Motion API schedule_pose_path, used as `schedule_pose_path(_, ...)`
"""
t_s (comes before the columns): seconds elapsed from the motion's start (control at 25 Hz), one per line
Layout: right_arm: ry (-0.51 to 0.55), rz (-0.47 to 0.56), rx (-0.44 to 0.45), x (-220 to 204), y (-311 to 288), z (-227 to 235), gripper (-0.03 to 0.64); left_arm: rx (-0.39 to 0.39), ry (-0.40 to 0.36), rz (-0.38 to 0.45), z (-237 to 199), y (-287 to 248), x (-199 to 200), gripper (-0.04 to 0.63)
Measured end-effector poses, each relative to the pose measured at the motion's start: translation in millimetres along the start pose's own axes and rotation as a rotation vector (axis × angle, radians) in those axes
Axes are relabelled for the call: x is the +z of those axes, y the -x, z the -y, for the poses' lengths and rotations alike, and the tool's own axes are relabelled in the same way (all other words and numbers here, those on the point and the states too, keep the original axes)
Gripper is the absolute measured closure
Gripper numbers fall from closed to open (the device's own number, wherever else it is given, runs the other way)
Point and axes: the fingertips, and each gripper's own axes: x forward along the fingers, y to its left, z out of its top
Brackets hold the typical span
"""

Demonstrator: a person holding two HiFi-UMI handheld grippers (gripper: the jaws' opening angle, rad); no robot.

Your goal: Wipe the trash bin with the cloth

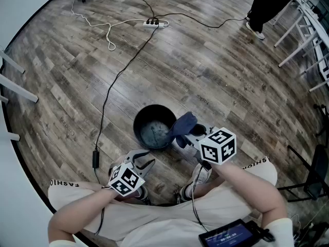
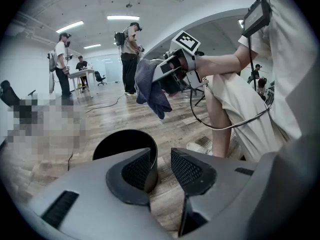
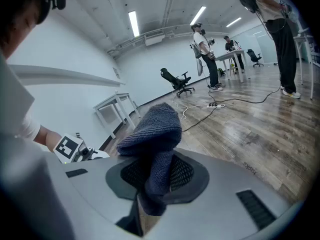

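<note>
A round black trash bin [image 1: 154, 126] stands upright on the wood floor, its inside dusty grey. My right gripper [image 1: 189, 133] is shut on a dark blue cloth [image 1: 184, 124], held just above the bin's right rim. In the right gripper view the cloth [image 3: 152, 134] bunches up between the pads of the gripper [image 3: 157, 176]. My left gripper [image 1: 144, 160] sits low by the bin's near left side. Its jaws [image 2: 161, 164] stand apart, with the bin's wall [image 2: 125, 144] by the left pad and bare floor showing in the gap. The left gripper view also shows the cloth [image 2: 150, 86] hanging from the right gripper [image 2: 167, 79].
A black cable [image 1: 110, 94] runs across the floor to a power strip [image 1: 154, 23] at the back. White frame legs [image 1: 303, 30] stand at the far right, another person's legs [image 1: 267, 4] at the top right. My shoes [image 1: 200, 176] rest just behind the bin.
</note>
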Motion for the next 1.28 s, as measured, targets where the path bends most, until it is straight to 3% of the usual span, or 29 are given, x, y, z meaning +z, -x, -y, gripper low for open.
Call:
schedule_pose_path(0.32, -0.039, -0.016, -0.006, -4.3, 1.2, 7.7, 0.535, -0.013, -0.023, -0.009, -0.6, -3.5, 3.5, 0.456)
schedule_pose_path(0.48, -0.135, -0.032, 0.015, -15.1, 1.9, 7.4, 0.535, -0.010, -0.029, -0.030, 3.2, -5.7, -2.0, 0.457)
schedule_pose_path(0.56, -0.159, -0.062, 0.002, -25.0, 1.2, 12.4, 0.535, 0.005, -0.070, -0.055, 1.0, -9.3, -7.4, 0.456)
schedule_pose_path(0.72, -0.123, -0.153, -0.023, -44.6, -5.7, 23.2, 0.535, 0.033, -0.144, -0.109, -5.6, -24.9, -15.0, 0.456)
schedule_pose_path(0.88, -0.014, -0.278, -0.027, -83.6, -10.5, 30.6, 0.535, 0.044, -0.053, -0.120, -1.5, -60.4, -20.1, 0.456)
schedule_pose_path(0.96, 0.045, -0.350, -0.029, -102.0, -14.0, 38.9, 0.535, 0.048, -0.117, -0.151, -1.6, -75.9, -22.7, 0.456)
schedule_pose_path(1.12, 0.108, -0.480, -0.027, -145.3, -24.6, 56.4, 0.535, 0.079, -0.391, -0.283, -5.3, -84.5, -53.6, 0.456)
schedule_pose_path(1.28, 0.117, -0.558, -0.011, -172.0, -37.7, 63.0, 0.535, 0.107, -0.475, -0.329, -15.7, -87.9, -68.6, 0.456)
